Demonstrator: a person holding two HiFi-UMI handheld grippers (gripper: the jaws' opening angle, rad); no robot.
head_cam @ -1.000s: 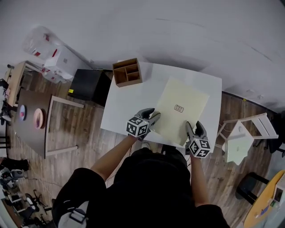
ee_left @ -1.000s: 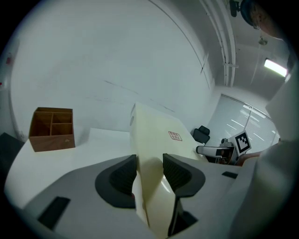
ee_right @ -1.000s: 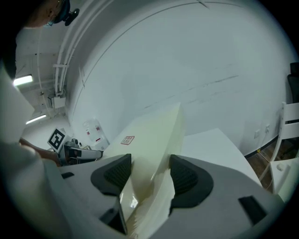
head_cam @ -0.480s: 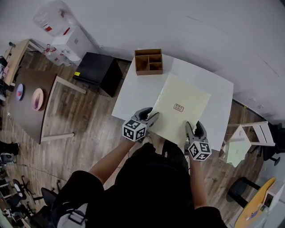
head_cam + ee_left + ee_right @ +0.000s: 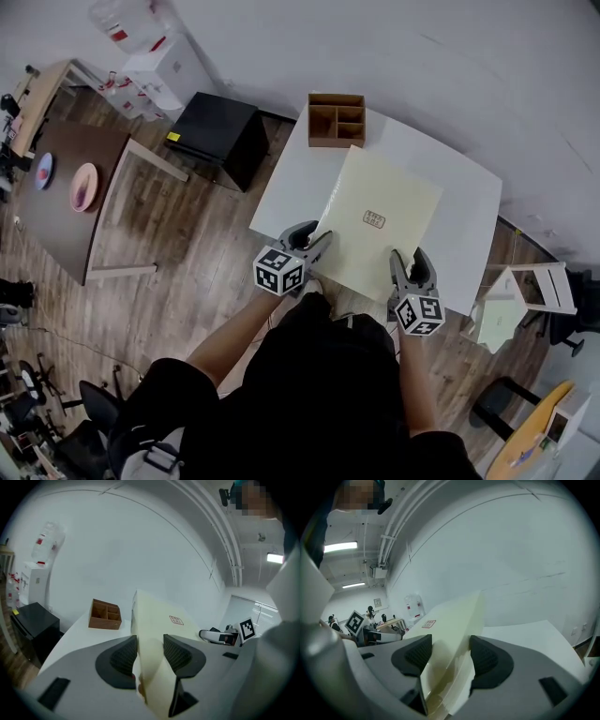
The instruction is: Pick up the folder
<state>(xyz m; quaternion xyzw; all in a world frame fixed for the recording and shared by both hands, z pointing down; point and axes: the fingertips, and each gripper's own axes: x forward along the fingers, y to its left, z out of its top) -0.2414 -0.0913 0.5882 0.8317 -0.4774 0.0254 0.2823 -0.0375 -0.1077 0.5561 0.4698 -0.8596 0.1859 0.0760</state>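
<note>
Brown wooden organiser box [image 5: 336, 119] sits at the far corner of your white square counter [image 5: 291, 192], open top, dividers splitting it into compartments; only bare wood shows inside. Pale yellow flat paper folder [image 5: 380, 220] w/ a small red-print label is over the counter's middle, well apart from the box. Your left claw [image 5: 314, 244] is clamped on the folder's near-left corner, pads pressing both faces. Your right claw [image 5: 411, 267] is clamped on the near-right corner the same way. In both gripper views the folder slopes up and away from the jaws, above the counter top. Both your forearms reach fwd from your body, approx parallel, claws aimed away and a bit down, marker cubes toward you.
</note>
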